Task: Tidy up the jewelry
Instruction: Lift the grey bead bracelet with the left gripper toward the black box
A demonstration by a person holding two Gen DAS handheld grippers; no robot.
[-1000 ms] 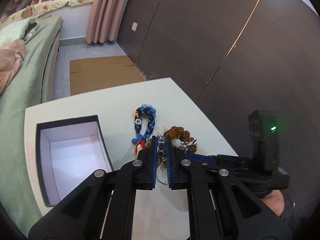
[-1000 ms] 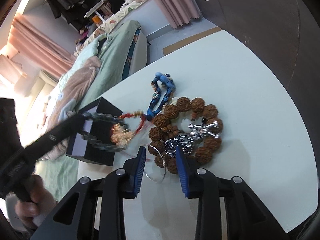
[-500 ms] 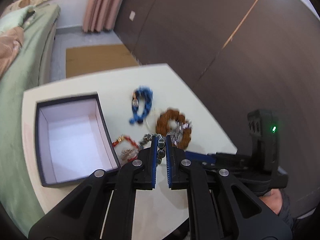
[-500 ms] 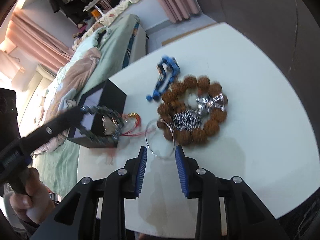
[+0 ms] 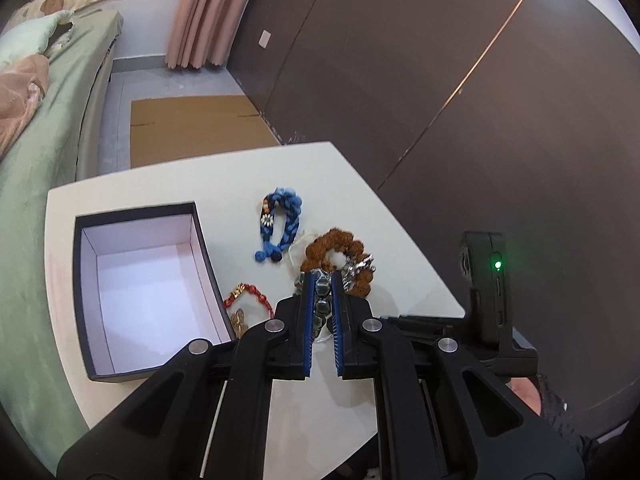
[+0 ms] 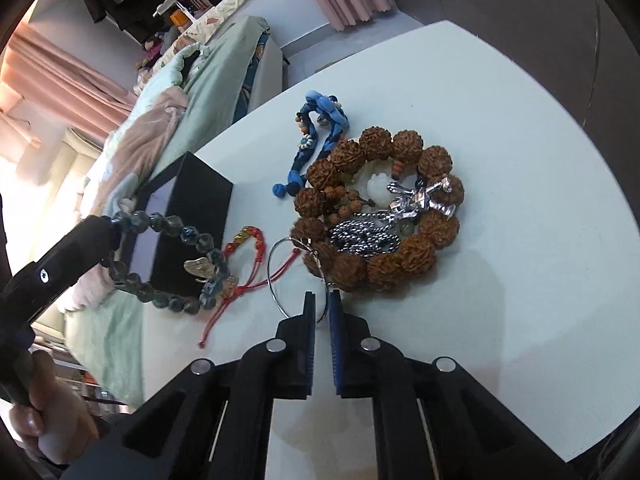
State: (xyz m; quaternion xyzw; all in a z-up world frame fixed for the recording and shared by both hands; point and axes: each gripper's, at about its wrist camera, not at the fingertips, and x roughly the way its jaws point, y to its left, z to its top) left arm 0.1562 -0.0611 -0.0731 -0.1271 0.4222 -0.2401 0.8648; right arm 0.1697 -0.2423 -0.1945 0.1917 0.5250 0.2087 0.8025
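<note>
My left gripper [image 5: 322,280] is shut on a dark bead bracelet [image 5: 321,300] and holds it above the table; the bracelet hangs from it in the right wrist view [image 6: 172,264]. My right gripper [image 6: 321,300] is shut on a thin silver ring bangle [image 6: 282,276] at the near edge of a jewelry pile. The pile holds a brown nut-bead bracelet [image 6: 376,208], a silver chain [image 6: 364,236] and a blue braided bracelet [image 6: 316,140]. A red cord bracelet [image 6: 248,248] lies beside the open black box [image 5: 148,284].
The white table [image 6: 500,160] ends close on all sides. A green bed [image 5: 36,168] runs along the left. A dark wall panel [image 5: 400,60] stands behind the table. Brown cardboard [image 5: 196,128] lies on the floor.
My right gripper has closed from open onto the silver bangle. My left gripper keeps the dark bead bracelet lifted near the box.
</note>
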